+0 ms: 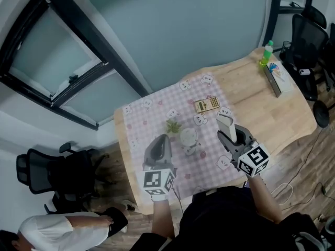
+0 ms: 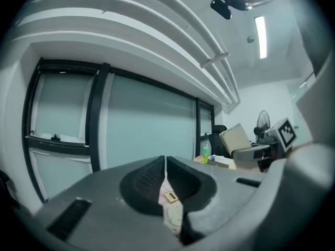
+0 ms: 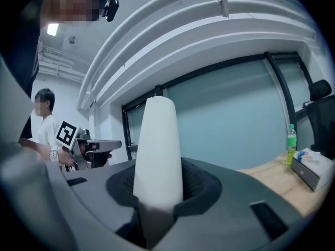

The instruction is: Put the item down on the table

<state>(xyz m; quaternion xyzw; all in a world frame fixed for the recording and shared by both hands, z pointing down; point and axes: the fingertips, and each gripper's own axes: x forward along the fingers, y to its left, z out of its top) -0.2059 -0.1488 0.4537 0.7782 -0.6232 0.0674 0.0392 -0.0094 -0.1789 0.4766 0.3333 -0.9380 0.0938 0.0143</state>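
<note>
My right gripper (image 1: 230, 133) is shut on a white flat item (image 1: 225, 124) with a rounded top, which stands upright between the jaws above the right part of the pink checked cloth (image 1: 157, 109). In the right gripper view the white item (image 3: 157, 145) fills the gap between the dark pads of the right gripper (image 3: 159, 184). The left gripper view shows the same item (image 2: 235, 139) as a cream slab. My left gripper (image 1: 159, 147) hovers over the cloth's near left part; the left gripper (image 2: 166, 179) has its jaws together with nothing in them.
On the cloth lie a calculator (image 1: 207, 104), a small green plant (image 1: 172, 125) and a clear glass (image 1: 188, 137). A green bottle (image 1: 267, 51) and a tissue box (image 1: 276, 78) stand at the wooden table's (image 1: 272, 114) far right. Office chairs (image 1: 57, 174) and a person in white (image 1: 63, 226) are nearby.
</note>
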